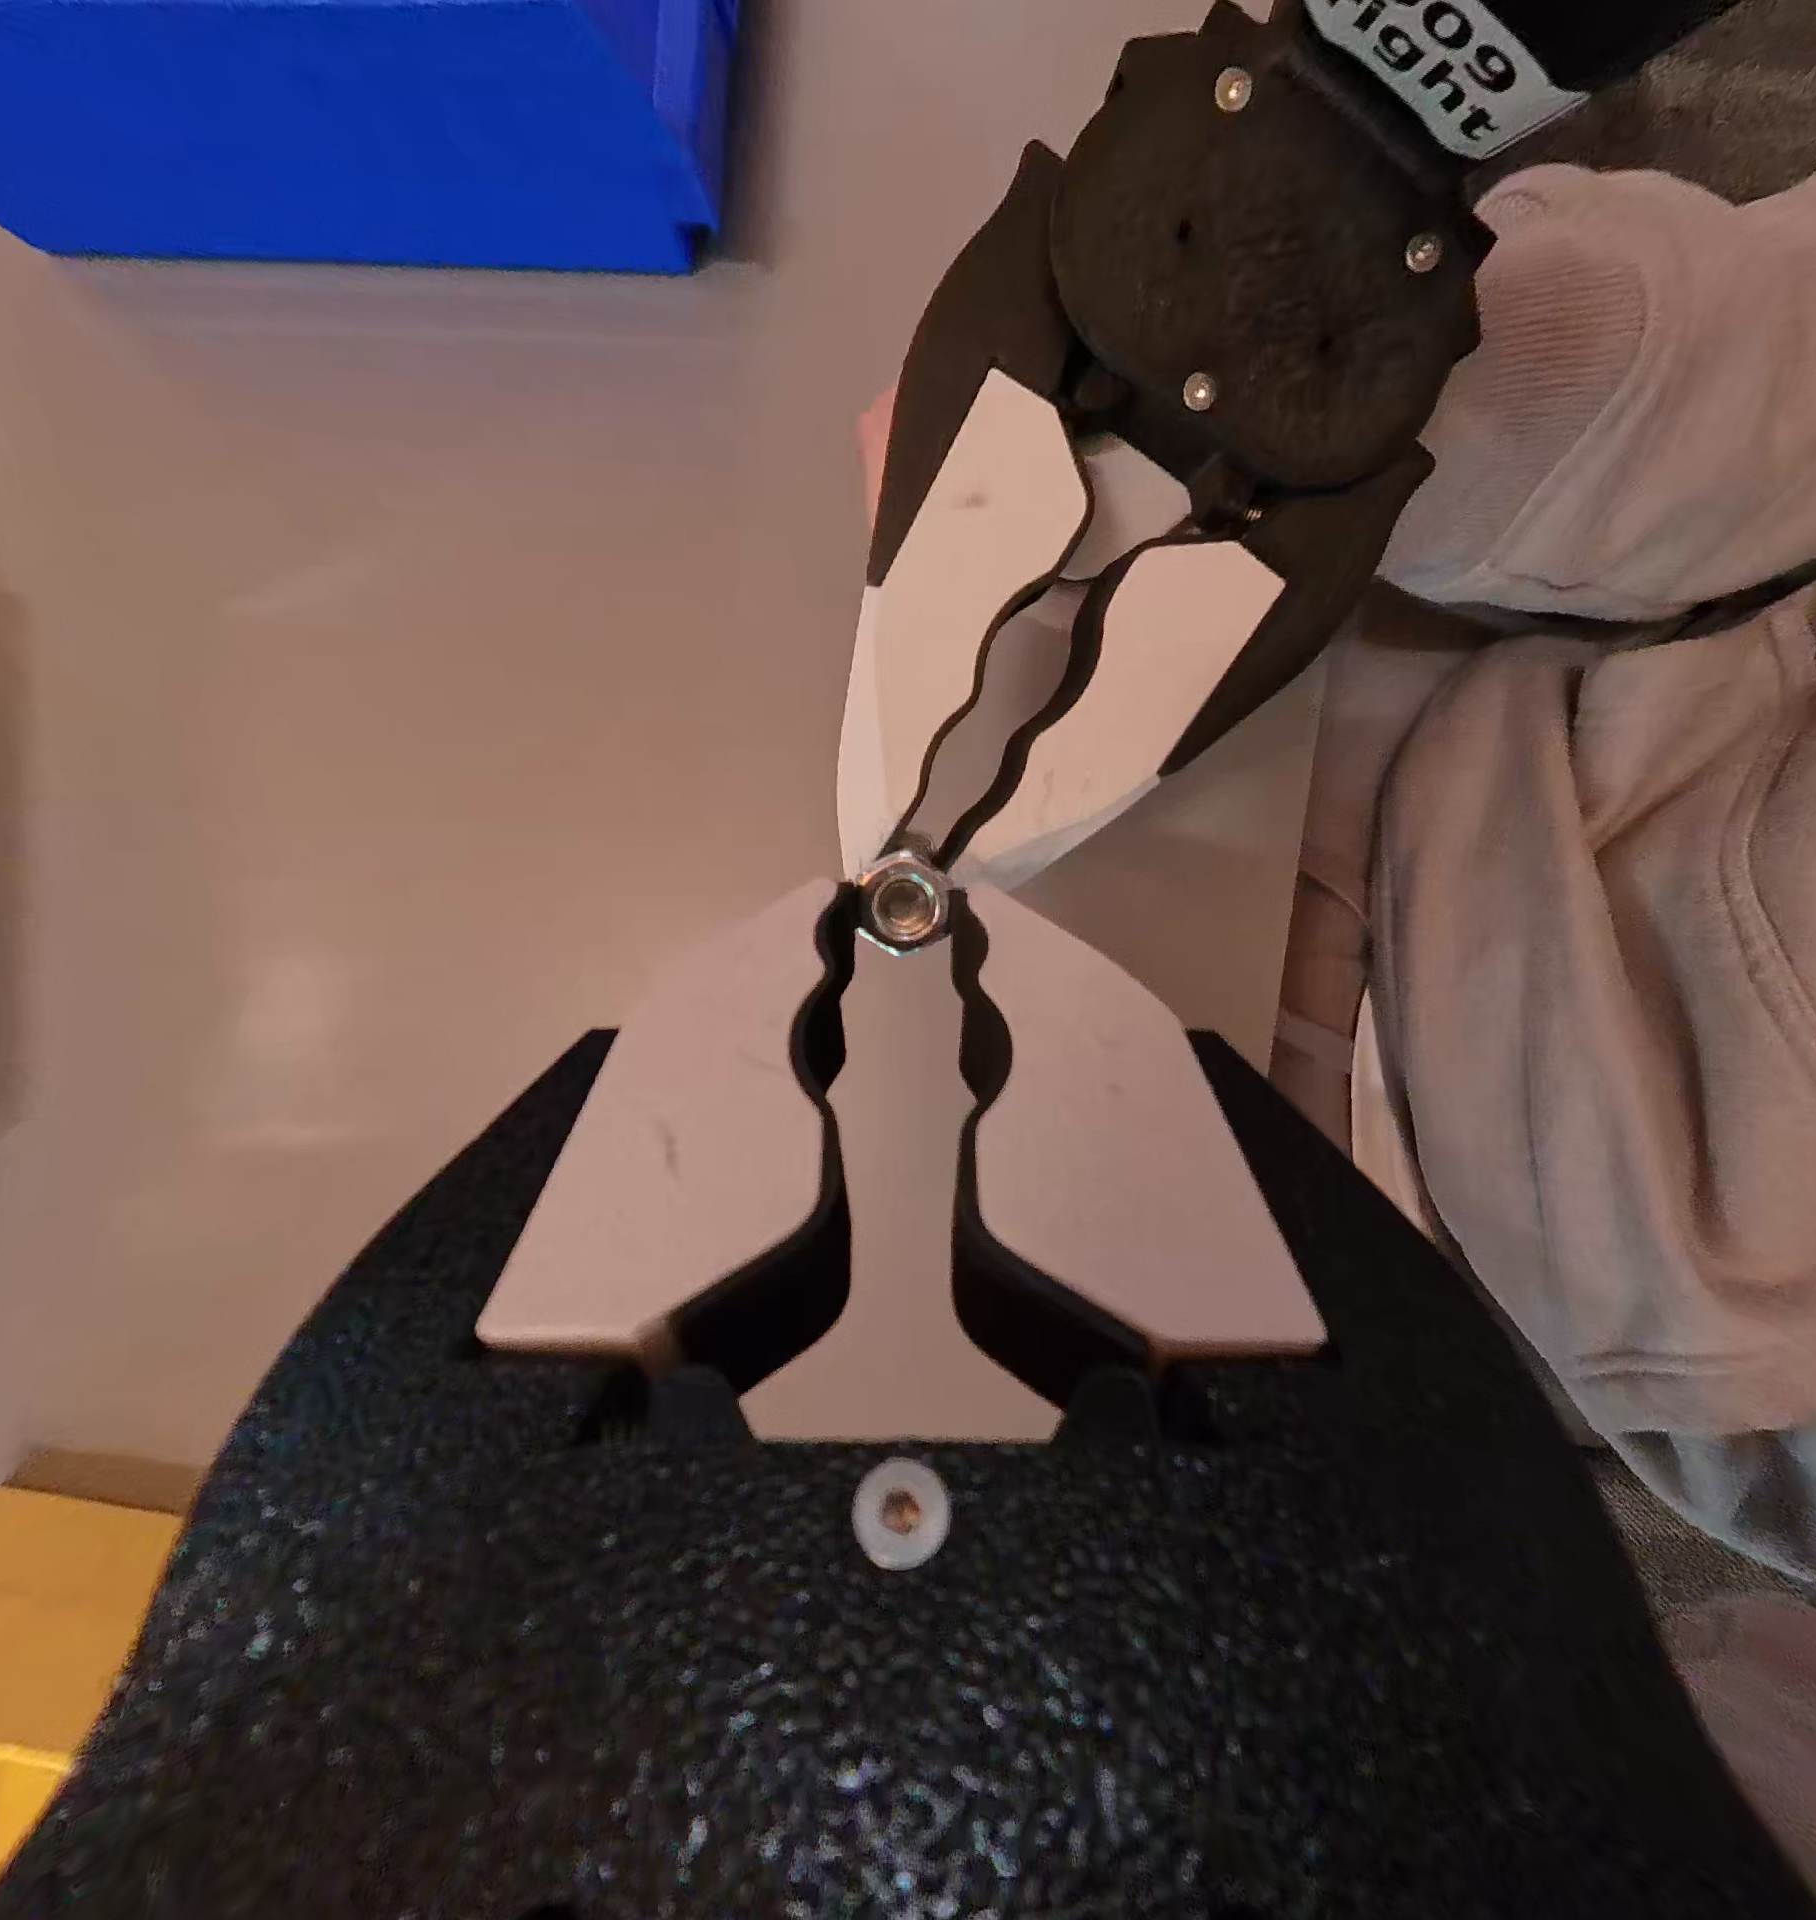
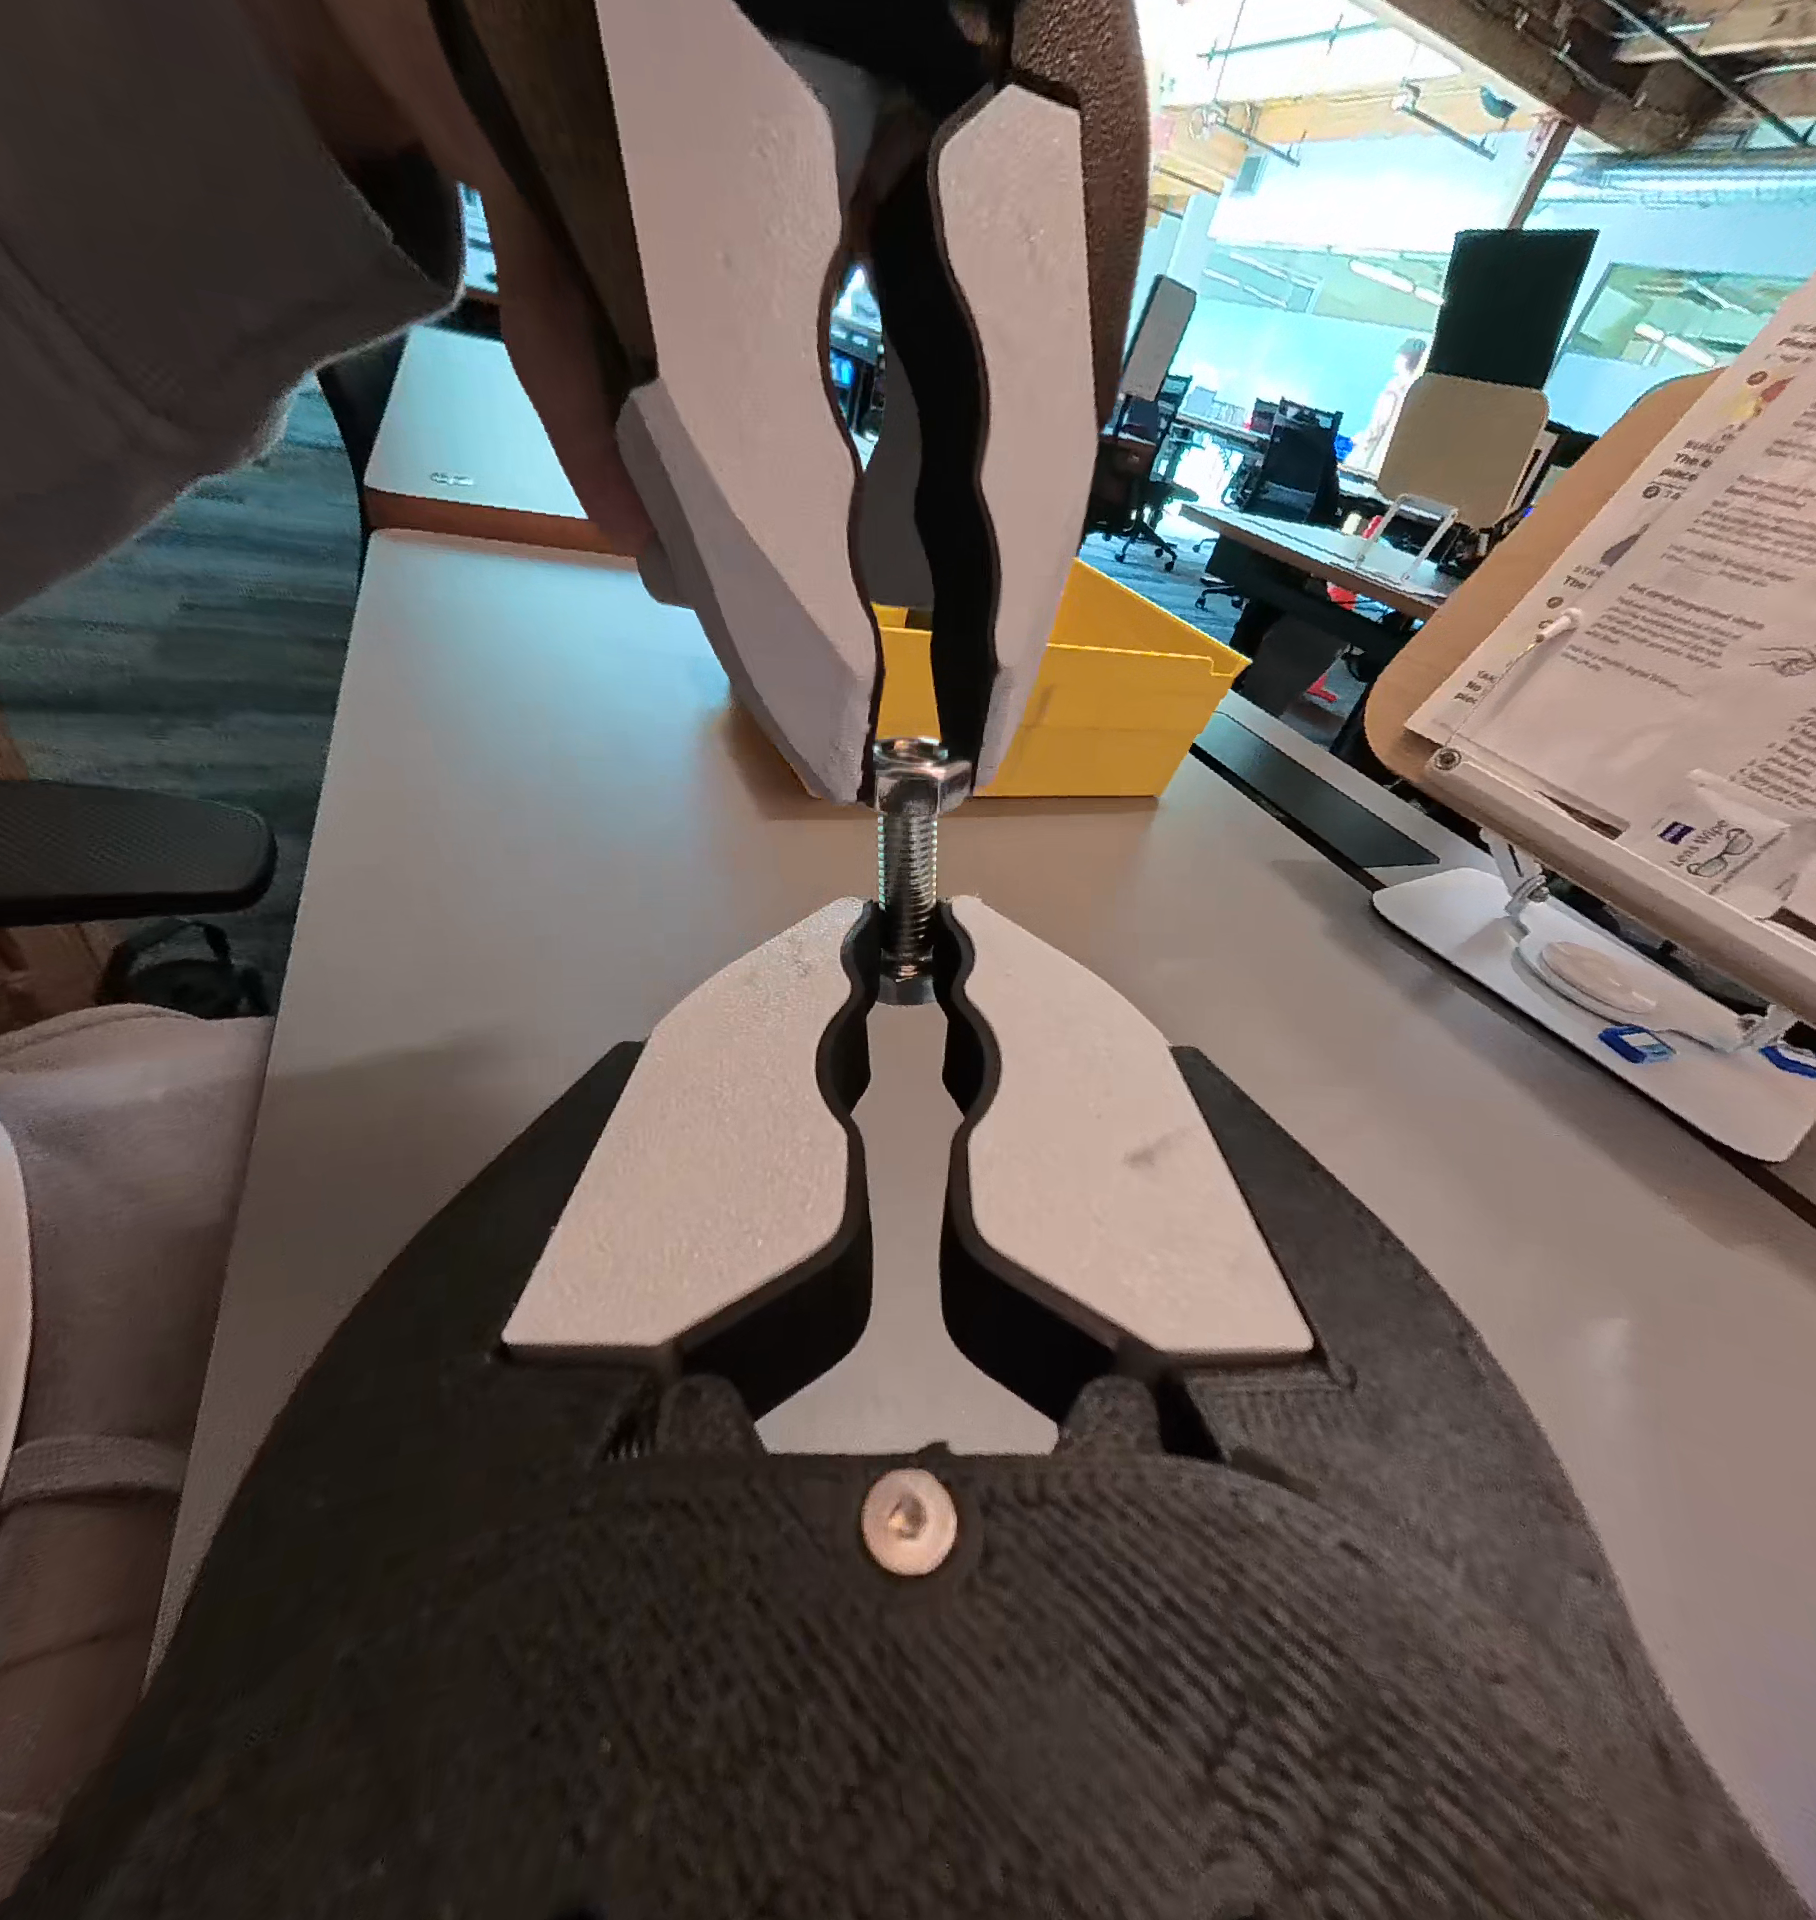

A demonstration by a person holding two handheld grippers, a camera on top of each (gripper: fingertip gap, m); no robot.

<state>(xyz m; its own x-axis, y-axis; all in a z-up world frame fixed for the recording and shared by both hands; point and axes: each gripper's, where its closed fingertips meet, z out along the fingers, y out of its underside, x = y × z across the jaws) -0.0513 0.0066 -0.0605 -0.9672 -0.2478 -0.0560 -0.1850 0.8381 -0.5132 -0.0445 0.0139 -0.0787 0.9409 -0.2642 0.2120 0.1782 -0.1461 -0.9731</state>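
Far left in the right wrist view: a grey sleeve (image 2: 156, 260) across the upper corner, a black chair armrest (image 2: 104, 852) below it, off the table's (image 2: 530, 831) left edge.

Centre, above the table: left gripper (image 2: 919, 769) reaching in from the top and pointing steeply down, white fingers narrowed to their tips. Clamps a silver hex nut (image 2: 914, 774), one pad against each side of it. Seen end-on in its own view, with the nut centred at the tips and a round metal face in its hole.

Just below: a silver threaded bolt (image 2: 902, 862), upright, running from the nut down into the right gripper (image 2: 906, 940). Points forward and nearly level over the table, fingers drawn close, black pads pressed on the lower thread. Bolt and nut both in the air between the two tool tips, clear of the table top.

In the left wrist view: right gripper coming in from the upper right, tilted down-left, tips meeting the nut's far side, a pale-sleeved arm (image 1: 1610, 831) behind it; a blue bin (image 1: 312, 125) in the upper left corner.

Right of centre: a yellow bin (image 2: 1122, 707) on the table behind the left fingers. Far right, near the table's right edge: a tilted wooden stand (image 2: 1455, 644) carrying a printed sheet.
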